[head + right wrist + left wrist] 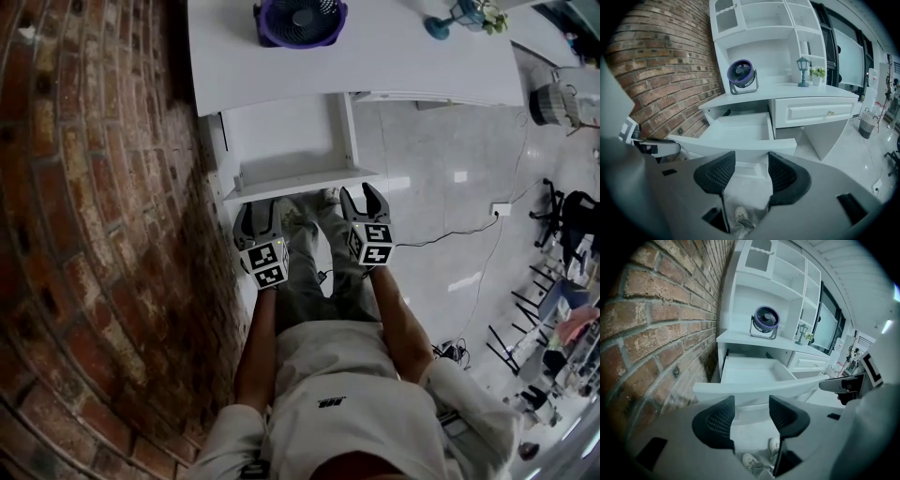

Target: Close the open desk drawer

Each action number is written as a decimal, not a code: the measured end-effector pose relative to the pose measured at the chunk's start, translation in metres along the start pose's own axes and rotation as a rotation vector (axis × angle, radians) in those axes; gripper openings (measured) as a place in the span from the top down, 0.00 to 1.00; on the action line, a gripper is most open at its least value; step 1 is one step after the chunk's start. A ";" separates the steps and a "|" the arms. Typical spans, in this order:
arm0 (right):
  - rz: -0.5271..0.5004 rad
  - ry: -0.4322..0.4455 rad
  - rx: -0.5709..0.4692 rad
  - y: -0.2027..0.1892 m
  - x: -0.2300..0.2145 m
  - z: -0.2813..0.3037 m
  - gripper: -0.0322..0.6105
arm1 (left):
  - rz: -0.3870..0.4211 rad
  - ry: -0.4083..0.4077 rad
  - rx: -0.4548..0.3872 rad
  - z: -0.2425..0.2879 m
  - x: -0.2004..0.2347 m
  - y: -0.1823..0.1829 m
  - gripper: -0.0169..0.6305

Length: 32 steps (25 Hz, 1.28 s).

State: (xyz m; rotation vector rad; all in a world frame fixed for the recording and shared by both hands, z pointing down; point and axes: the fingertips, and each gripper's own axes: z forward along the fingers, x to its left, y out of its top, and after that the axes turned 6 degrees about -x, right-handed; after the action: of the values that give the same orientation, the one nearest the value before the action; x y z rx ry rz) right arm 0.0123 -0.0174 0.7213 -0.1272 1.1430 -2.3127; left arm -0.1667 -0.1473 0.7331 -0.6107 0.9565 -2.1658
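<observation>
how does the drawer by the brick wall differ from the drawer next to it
The drawer by the brick wall is pulled out, its bare inside showing; the neighbouring drawer is shut. The neighbouring drawer has a small knob on a panelled front; no knob shows on the drawer by the brick wall. Both are white, under one desk top.

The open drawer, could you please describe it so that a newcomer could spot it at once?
Find the brick wall, then the white desk next to it. The open drawer sits under the desktop at the wall end, below the purple fan. Unlike the closed drawer beside it, it is pulled out and looks empty.
</observation>
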 end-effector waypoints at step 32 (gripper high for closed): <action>-0.042 0.065 0.021 0.049 -0.011 0.052 0.63 | 0.027 0.037 0.012 0.054 0.014 0.047 0.60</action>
State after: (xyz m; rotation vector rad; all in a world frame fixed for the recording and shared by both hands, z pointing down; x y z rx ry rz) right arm 0.0591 -0.0727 0.7183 -0.0697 1.1577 -2.3805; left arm -0.1222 -0.2054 0.7325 -0.5512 0.9656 -2.1639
